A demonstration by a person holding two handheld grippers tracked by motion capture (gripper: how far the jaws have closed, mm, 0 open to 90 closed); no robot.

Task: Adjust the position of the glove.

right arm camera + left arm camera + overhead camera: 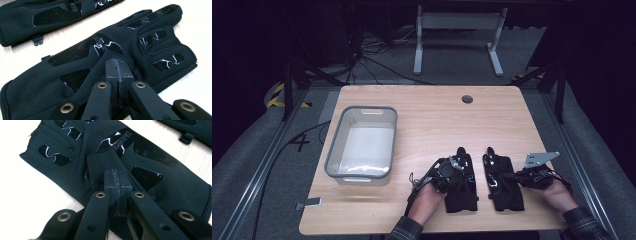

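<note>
Pinching gloves (462,185), both grippers (116,185) closed.

Both tongs (460,165) (497,172) clamped, side by side.

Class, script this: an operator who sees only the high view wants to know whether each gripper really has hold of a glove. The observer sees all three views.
Operator: From above, both grippers just sit on the gloves. Has the left one gripped anything?
Observer: Yes. The left gripper is shut on a raised fold of the left glove.
Operator: And the right one?
Observer: The right gripper is shut on a fold of the right glove.
</note>
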